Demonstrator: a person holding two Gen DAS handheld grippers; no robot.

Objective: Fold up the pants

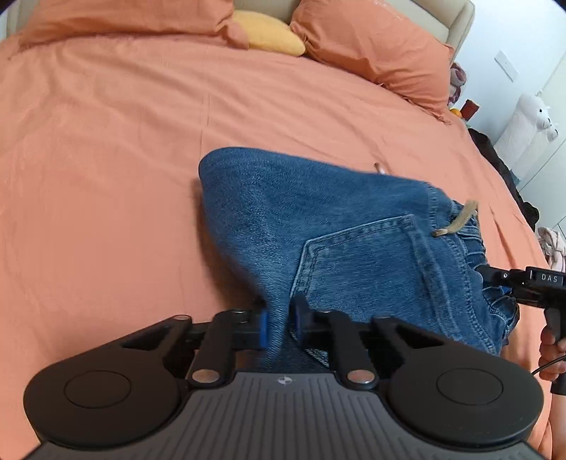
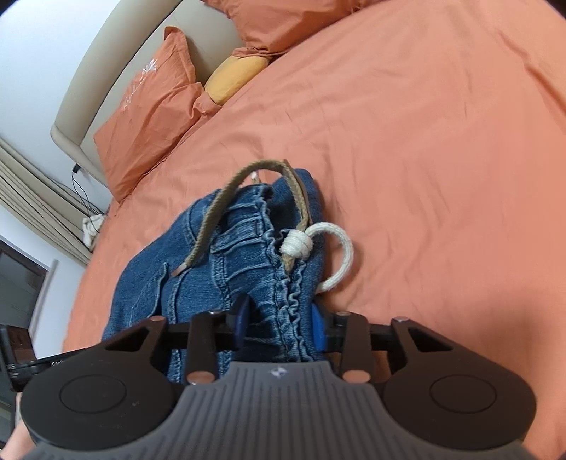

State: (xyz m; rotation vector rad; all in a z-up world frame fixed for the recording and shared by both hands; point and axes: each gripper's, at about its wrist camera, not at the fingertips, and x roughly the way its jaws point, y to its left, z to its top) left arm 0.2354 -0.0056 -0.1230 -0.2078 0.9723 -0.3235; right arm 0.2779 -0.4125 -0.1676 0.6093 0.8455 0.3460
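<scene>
Blue denim pants [image 1: 318,219] lie on the orange bed sheet [image 1: 106,159], folded over, back pocket up. My left gripper [image 1: 279,322] is shut on a pinched fold of the pants at their near edge. My right gripper [image 2: 279,318] is shut on the gathered waistband of the pants [image 2: 219,262], where a tan drawstring [image 2: 226,198] and a white knotted cord [image 2: 318,244] hang out. The right gripper also shows in the left wrist view [image 1: 502,279], at the waistband on the right.
Orange pillows [image 1: 375,46] and a yellow cushion [image 1: 269,32] lie at the head of the bed by a beige headboard [image 2: 106,70]. A white plush toy [image 1: 537,113] stands beyond the bed's right edge. Cables [image 2: 81,191] run by the wall.
</scene>
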